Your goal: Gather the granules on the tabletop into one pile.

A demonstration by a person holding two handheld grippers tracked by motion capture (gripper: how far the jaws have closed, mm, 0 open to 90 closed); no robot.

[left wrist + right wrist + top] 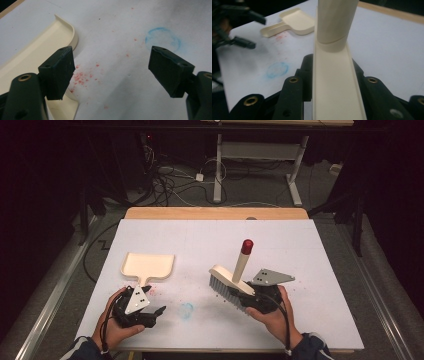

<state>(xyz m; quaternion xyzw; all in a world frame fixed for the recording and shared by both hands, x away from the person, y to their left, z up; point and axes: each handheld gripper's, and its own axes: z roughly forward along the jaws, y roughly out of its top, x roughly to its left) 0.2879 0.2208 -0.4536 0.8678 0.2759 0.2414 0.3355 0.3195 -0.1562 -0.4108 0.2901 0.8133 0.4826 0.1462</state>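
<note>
Brush is gripped, dustpan is not yet taken.

At lower left of the high view, the left gripper (159,312) stands with jaws wide apart, empty, near the handle of the dustpan (148,265). At lower right, the right gripper (248,296) is clamped on the brush (231,283). Red crumbs (81,77) lie beside the pan. Next, I think, the left gripper must close on the handle.

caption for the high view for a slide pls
Right claw grips a brush; open left claw sits by the dustpan.
</note>
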